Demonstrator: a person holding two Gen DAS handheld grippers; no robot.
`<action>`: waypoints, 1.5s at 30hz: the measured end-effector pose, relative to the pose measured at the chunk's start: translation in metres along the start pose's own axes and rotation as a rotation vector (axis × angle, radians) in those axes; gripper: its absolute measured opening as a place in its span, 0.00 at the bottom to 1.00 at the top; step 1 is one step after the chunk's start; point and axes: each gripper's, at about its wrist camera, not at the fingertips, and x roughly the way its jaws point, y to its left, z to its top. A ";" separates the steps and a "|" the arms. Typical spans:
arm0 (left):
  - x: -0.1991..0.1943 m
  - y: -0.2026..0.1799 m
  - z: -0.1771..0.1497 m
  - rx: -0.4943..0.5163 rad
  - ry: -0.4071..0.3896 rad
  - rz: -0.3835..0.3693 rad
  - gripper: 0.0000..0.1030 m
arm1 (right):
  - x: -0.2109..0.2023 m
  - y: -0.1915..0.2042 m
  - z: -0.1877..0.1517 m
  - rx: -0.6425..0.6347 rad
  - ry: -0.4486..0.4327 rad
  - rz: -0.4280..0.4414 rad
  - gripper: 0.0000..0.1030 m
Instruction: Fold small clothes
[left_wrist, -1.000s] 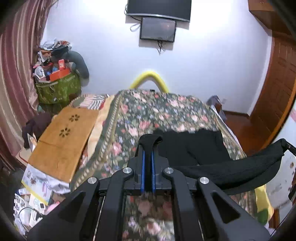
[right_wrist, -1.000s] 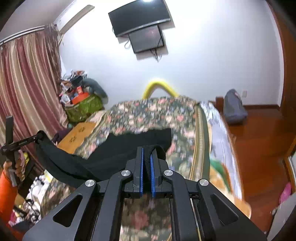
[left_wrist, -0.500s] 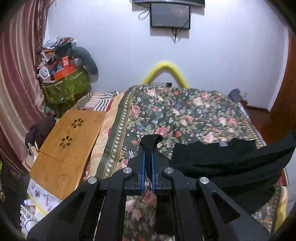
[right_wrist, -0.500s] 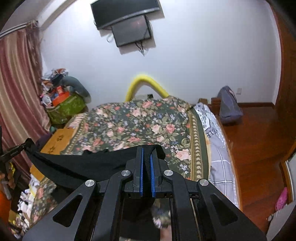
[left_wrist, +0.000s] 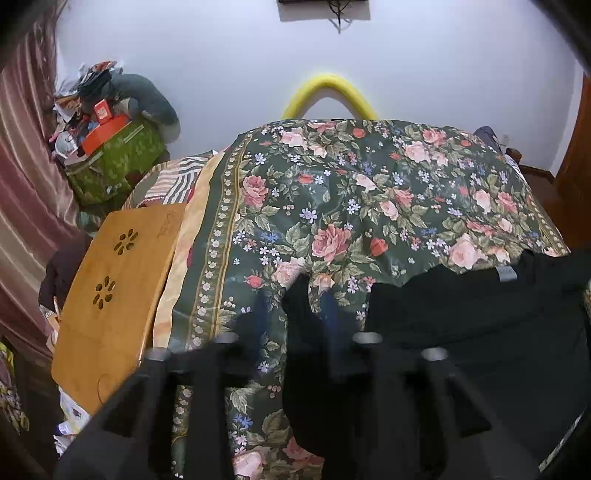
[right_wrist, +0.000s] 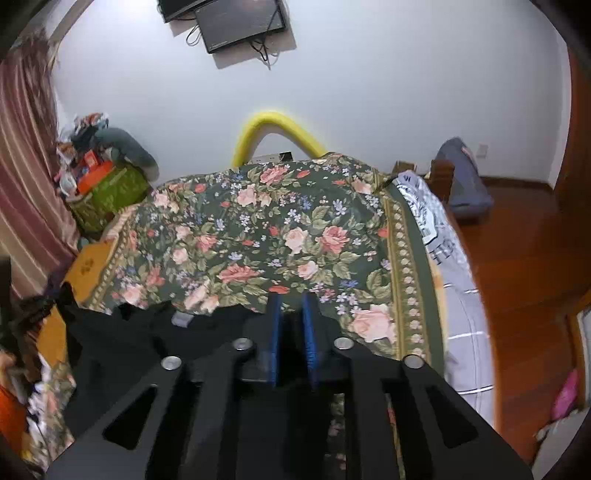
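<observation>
- The left wrist view shows the left two-finger gripper (left_wrist: 295, 317) heavily blurred; its blue-lined fingers stand clearly apart, with a fold of the black fabric garment (left_wrist: 480, 332) between them, though whether they touch it I cannot tell.
- Only this view shows the tan wooden board with flower-shaped cutouts (left_wrist: 114, 295) lying along the left edge of the bed.
- The right wrist view shows the right two-finger gripper (right_wrist: 291, 332) with a visible gap between its blue pads; black cloth lies in that gap, and I cannot tell whether it is pinched.
- Only this view shows the grey checked sheet (right_wrist: 458, 295) along the bed's right edge and the reddish wooden floor (right_wrist: 517, 266).
- The garment (right_wrist: 147, 350) lies spread across the near edge of the green rose-patterned bedspread (right_wrist: 277, 229), a grey label showing at its far hem.
- Half a second ago both pairs of fingers were pressed tight on the cloth, which hung stretched between them above the bedspread; now both are parted and the cloth rests lower on the bed.
</observation>
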 end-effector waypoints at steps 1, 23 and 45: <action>-0.004 0.001 -0.004 -0.005 -0.011 -0.014 0.57 | -0.007 0.002 -0.007 -0.012 -0.006 -0.001 0.44; -0.033 0.007 -0.174 -0.101 0.274 -0.274 0.62 | -0.043 0.006 -0.189 0.014 0.169 0.048 0.56; -0.153 0.013 -0.194 -0.044 0.104 -0.324 0.08 | -0.106 0.032 -0.191 -0.028 0.077 0.178 0.08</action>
